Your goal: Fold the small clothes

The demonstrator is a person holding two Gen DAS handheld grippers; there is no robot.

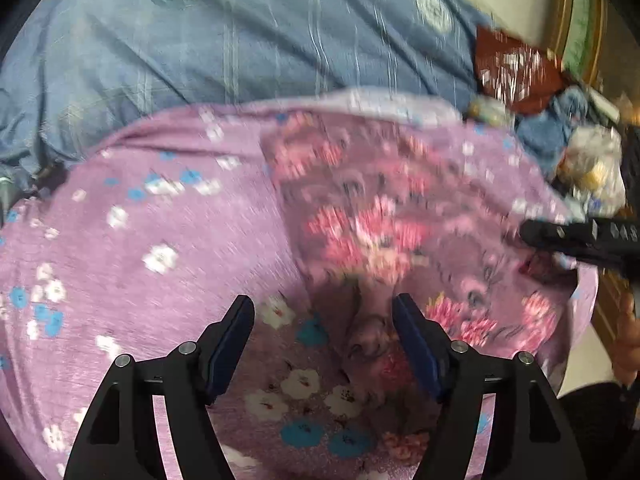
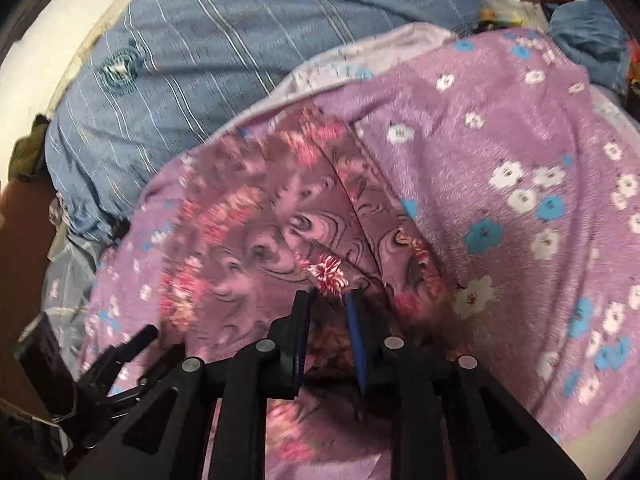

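The small floral garment [image 1: 360, 220], mauve with pink blooms, lies spread on the purple flowered sheet [image 1: 140, 240], which serves as landmark here. Left of the garment the sheet runs bare and flat up to its far edge, where the blue striped bedcover [image 1: 240, 40] begins; that side gives open room. The left gripper [image 1: 324, 340] hangs over the sheet's near part with its jaws wide apart, a bunched fold of the garment lying between them but not pressed. The right gripper [image 2: 328, 320] has its jaws narrowly parted over the garment's near edge; dark cloth lies in the gap, and whether the pads pinch it I cannot tell.

The left wrist view alone shows a dark red patterned cloth [image 1: 516, 72] and a pale bundle [image 1: 592, 168] crowding the sheet's right edge. The right wrist view alone shows the garment's centre seam and an olive cloth [image 2: 28, 148] beyond the sheet's left side. Both views are blurred.
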